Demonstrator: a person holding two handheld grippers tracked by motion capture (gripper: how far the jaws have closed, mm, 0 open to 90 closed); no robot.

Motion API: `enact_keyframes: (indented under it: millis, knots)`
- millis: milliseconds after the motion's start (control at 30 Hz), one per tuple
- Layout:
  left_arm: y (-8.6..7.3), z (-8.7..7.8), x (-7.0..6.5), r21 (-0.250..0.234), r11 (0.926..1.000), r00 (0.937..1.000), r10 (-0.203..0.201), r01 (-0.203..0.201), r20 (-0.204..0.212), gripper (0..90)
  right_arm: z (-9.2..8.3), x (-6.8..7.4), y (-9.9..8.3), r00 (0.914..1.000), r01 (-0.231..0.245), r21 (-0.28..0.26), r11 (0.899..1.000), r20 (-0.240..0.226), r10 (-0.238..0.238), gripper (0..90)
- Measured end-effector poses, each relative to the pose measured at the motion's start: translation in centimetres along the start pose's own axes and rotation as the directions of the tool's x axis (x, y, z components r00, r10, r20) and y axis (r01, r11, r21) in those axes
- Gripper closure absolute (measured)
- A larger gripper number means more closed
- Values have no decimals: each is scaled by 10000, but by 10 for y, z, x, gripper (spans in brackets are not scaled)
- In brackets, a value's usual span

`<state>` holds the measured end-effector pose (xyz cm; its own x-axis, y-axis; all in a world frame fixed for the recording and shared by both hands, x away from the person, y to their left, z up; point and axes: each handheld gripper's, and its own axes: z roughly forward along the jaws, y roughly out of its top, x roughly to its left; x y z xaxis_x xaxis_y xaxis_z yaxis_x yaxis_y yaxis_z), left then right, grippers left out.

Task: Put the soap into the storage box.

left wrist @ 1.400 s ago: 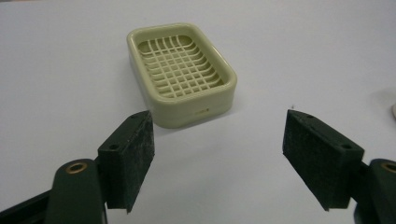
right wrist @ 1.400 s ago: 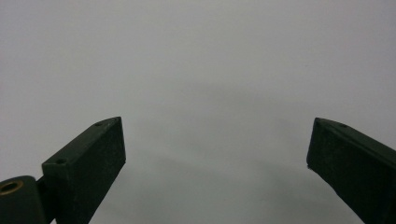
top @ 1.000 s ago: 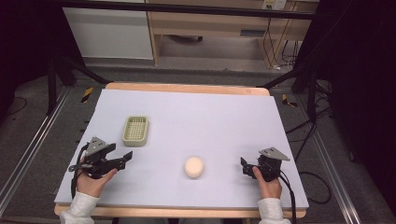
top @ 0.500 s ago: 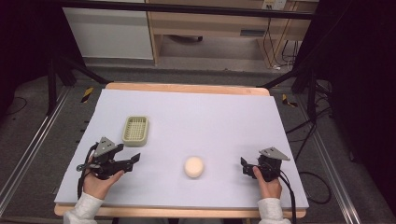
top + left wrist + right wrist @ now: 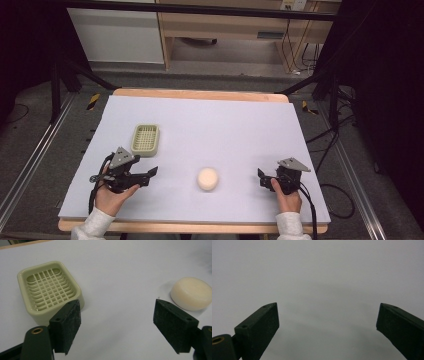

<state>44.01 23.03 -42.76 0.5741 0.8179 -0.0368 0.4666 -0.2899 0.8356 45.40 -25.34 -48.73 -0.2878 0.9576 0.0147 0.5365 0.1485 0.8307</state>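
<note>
Between the soap dish and soap, the left gripper apparently hovers, jaws spread.

The left gripper's near black jaw hides the front corner of the pale green slotted plastic dish. The right gripper's far jaw is cut by the picture's edge.

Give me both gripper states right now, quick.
Left gripper: open, holding nothing; soap dish and soap bar lie ahead of it.
Right gripper: open, holding nothing, over bare table.
</note>
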Motion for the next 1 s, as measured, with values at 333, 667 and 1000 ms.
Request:
enact_keyframes:
  millis: [333, 667, 1000]
  knots:
    - [3, 10, -10, 153, 9994, 9994, 295, -298, 163, 216, 0, 0, 0, 10000, -13, 45, 10000, 5, 13, 49]
    - [5, 17, -17, 347, 9979, 9981, 537, -548, 306, 217, 1, 0, 0, 10000, 7, 90, 10000, 34, -7, 48]
    - [9, 22, -24, 452, 9966, 9967, 674, -695, 460, 214, 1, 0, 0, 10000, 5, 97, 10000, 45, -5, 49]
